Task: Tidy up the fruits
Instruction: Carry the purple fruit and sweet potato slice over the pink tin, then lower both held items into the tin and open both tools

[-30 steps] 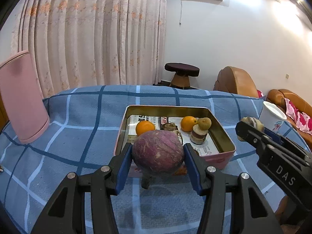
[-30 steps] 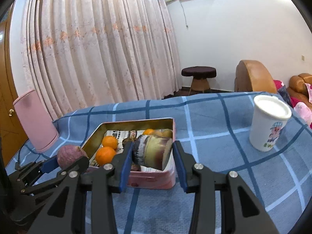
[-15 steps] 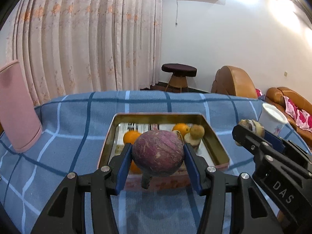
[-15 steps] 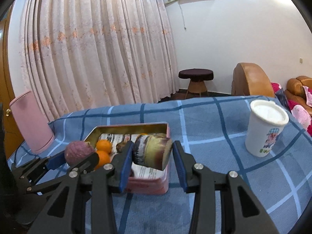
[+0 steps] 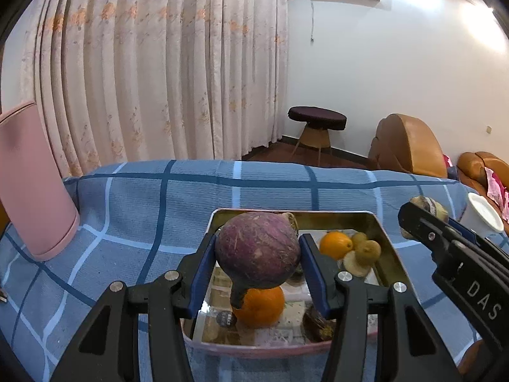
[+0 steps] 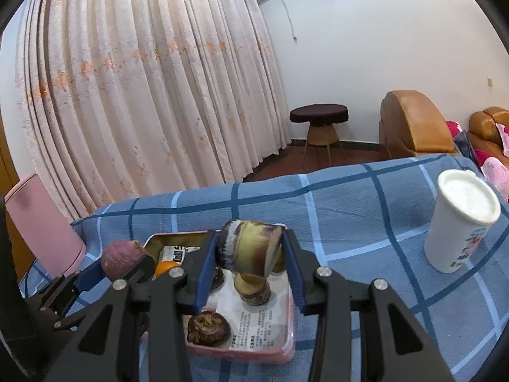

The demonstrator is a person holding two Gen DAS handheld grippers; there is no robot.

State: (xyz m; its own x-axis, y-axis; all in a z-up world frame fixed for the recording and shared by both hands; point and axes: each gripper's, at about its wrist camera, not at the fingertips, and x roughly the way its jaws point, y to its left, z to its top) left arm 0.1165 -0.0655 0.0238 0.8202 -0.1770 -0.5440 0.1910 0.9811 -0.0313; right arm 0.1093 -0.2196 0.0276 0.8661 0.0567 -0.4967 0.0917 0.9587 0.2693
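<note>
A round purple root (image 5: 258, 251) is clamped between the blue pads of the left gripper (image 5: 258, 265), held above the near part of the metal tray (image 5: 386, 245). A cut taro-like chunk (image 6: 251, 250) is pinched by the right gripper (image 6: 249, 262), also over the tray. In the left view an orange (image 5: 261, 305) is seen directly below the root, a second orange (image 5: 335, 245) and two kiwis (image 5: 369, 250) farther back; the kiwis are largely hidden in the right view. Only in the right view are a dark shrivelled piece (image 6: 208, 329) and a cut stub (image 6: 253, 288) on the printed paper liner seen clearly, and the white cup (image 6: 459, 222) in full on the blue checked cloth (image 6: 366, 210). Compared with 1.0 s ago, both grippers have been moved forward from short of the tray to above it; grips unchanged.
</note>
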